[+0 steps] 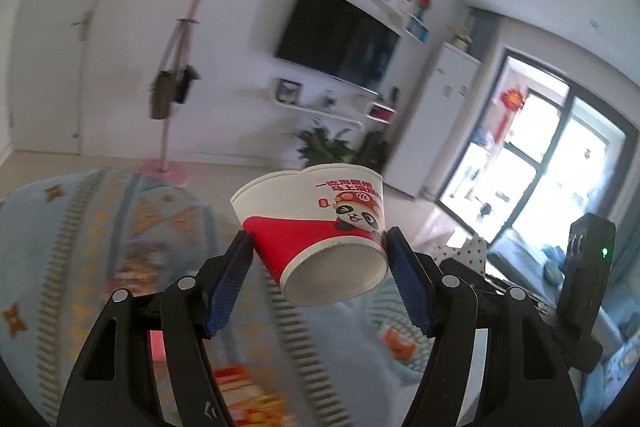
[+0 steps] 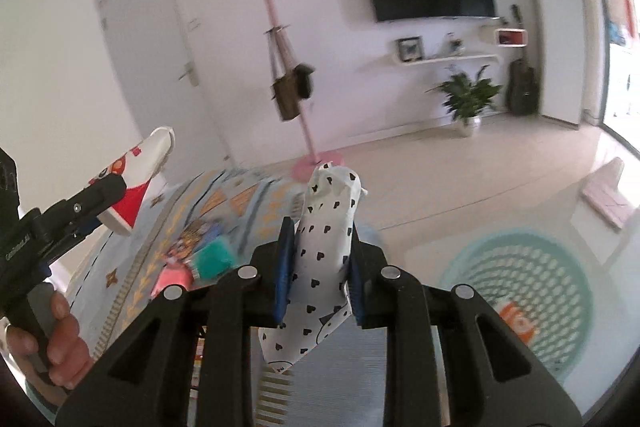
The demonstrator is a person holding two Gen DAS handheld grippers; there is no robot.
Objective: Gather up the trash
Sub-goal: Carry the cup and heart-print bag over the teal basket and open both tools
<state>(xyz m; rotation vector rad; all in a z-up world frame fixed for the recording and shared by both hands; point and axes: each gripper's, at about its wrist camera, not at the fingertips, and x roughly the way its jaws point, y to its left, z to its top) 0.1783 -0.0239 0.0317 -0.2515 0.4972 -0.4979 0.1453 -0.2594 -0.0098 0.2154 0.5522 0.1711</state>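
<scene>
In the left wrist view your left claw (image 1: 320, 247) pinches the squashed paper cup (image 1: 316, 231) clear above the rug (image 1: 80, 227) — while in the right wrist view your right claw (image 2: 318, 263) clamps the heart-print wrapper (image 2: 326, 247) upright, lifted likely for binning.

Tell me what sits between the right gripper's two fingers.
A crumpled white paper with black hearts, pinched by the right gripper, seen in the right wrist view.

One paper cup (image 1: 320, 223) sits between the left tongs; one heart-print wrapper (image 2: 326, 247) between the right.
</scene>
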